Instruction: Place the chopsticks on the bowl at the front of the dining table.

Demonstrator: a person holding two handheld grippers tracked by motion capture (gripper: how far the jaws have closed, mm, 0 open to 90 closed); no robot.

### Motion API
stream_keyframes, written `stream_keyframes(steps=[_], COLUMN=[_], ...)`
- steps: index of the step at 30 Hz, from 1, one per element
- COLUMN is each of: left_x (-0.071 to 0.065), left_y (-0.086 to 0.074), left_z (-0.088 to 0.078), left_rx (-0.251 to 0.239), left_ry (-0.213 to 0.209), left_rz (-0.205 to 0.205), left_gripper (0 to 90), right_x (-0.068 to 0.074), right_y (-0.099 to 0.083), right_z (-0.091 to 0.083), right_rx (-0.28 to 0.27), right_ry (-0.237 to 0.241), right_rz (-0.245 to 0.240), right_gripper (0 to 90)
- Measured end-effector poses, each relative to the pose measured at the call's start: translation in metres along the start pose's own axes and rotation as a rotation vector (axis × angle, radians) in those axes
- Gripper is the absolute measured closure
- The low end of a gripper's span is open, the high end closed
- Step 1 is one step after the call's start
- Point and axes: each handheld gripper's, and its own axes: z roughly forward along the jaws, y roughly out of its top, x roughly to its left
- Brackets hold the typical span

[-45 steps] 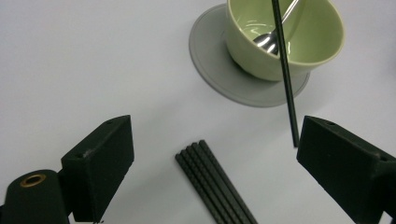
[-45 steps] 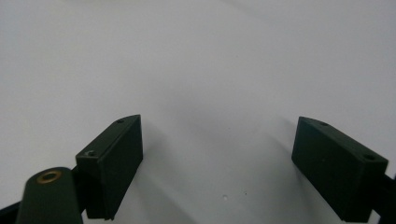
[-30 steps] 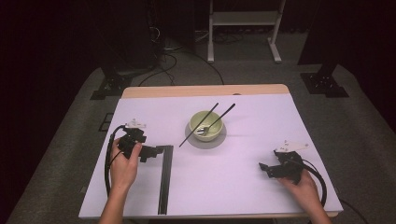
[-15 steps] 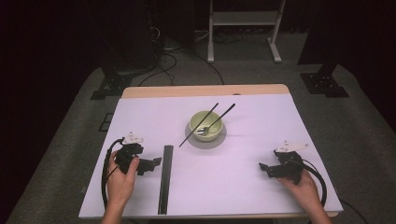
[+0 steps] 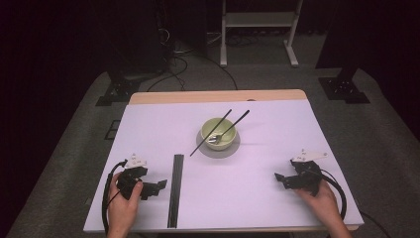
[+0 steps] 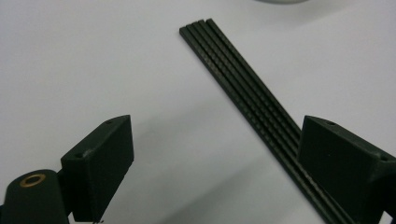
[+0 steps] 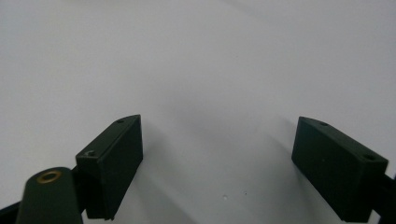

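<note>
The left gripper (image 5: pixel 157 187) is held low over the white table (image 5: pixel 257 208) with its jaws spread wide and nothing clasped. The bundle of black strips (image 6: pixel 243 81) is laid flat just ahead of it, passing beside one jaw. The right gripper (image 5: pixel 280 178) is likewise released, well apart from the strips.

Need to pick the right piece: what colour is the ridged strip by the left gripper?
Black, with lengthwise ridges; the strip shows best in the left gripper view.
</note>
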Motion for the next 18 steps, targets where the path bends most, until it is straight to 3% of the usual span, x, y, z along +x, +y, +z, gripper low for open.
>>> stream_keyframes(steps=[18], left_x=[-0.010], left_y=[-0.002], left_z=[0.015], left_rx=[0.043], left_ry=[-0.012], left_rz=[0.002], left_gripper=[9.9], right_x=[0.000], right_y=[0.000], right_z=[0.000], right_rx=[0.000], right_ry=[0.000], right_rz=[0.000], right_gripper=[15.2])
